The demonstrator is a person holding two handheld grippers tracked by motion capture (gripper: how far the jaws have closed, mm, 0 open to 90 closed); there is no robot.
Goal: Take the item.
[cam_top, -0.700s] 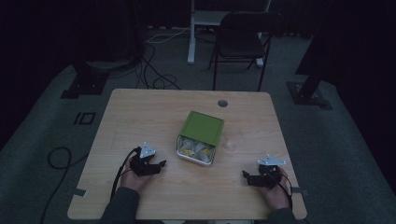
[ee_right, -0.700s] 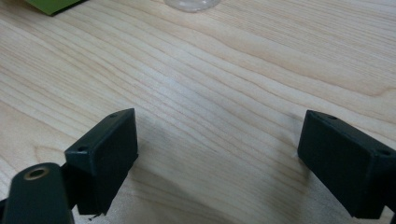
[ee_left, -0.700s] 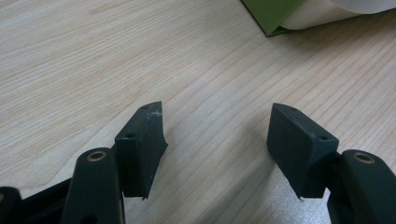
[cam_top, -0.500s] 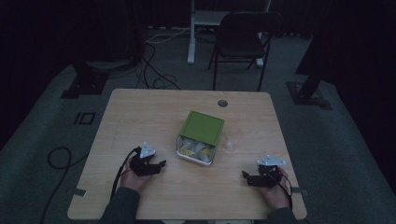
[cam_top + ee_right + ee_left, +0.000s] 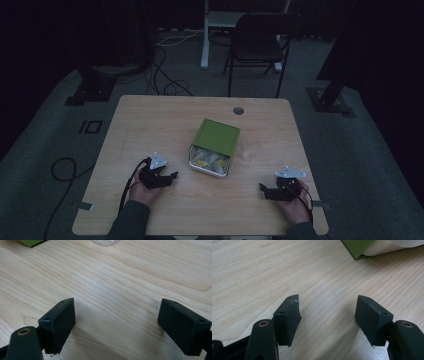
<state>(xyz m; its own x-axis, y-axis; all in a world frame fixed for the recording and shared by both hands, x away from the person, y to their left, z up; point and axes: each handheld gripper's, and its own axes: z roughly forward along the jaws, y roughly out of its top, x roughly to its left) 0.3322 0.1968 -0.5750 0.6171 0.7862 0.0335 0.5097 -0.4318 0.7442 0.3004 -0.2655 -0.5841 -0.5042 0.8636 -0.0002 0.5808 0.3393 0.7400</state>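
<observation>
The left gripper (image 5: 172, 175) rests low at the near left, held in the person's left hand (image 5: 142, 190), its black jaws spread wide with nothing between them. The right gripper (image 5: 261, 187) sits at the near right in the right hand (image 5: 294, 202), jaws likewise wide apart and empty.

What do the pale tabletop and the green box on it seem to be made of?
The pale tabletop looks like wood or wood-pattern laminate: light grain lines, smooth matte surface. The green box has a flat matte green lid and a pale shiny rim, so probably a painted metal tin, though the dim light leaves that open.
</observation>
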